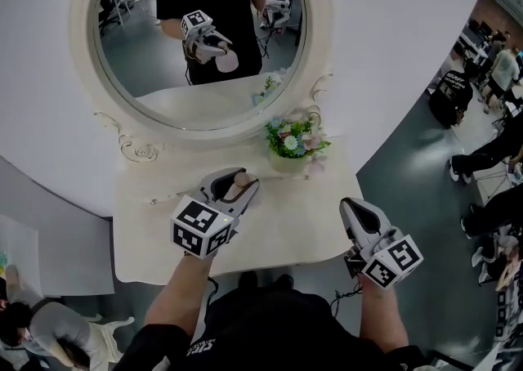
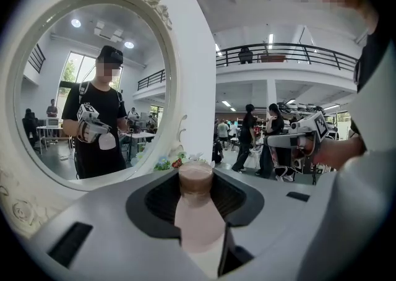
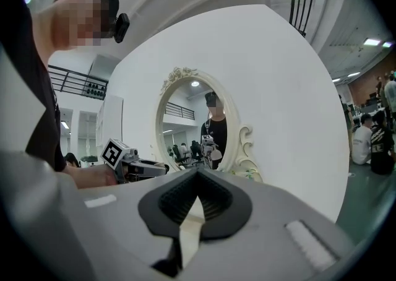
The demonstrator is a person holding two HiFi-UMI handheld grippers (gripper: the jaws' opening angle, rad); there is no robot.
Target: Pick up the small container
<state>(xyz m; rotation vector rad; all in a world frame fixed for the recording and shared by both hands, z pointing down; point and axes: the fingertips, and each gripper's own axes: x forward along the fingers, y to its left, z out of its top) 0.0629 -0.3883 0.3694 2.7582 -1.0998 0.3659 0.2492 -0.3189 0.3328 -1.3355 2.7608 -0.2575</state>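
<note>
The small container (image 1: 239, 189) is a pale pink bottle with a brown cap. It hangs just above the white dressing table (image 1: 286, 230), gripped between the jaws of my left gripper (image 1: 235, 181). In the left gripper view the container (image 2: 195, 202) fills the gap between the dark pads, cap pointing away from me. My right gripper (image 1: 349, 204) hovers over the table's right front corner. In the right gripper view its jaws (image 3: 198, 176) meet at the tips with nothing between them. The mirror reflects the left gripper and the bottle.
An oval mirror (image 1: 200, 120) in a white ornate frame stands on the table against the white wall. A small pot of flowers (image 1: 292, 145) sits just beyond the left gripper, to its right. Several people are on the floor at the far right (image 1: 490, 157).
</note>
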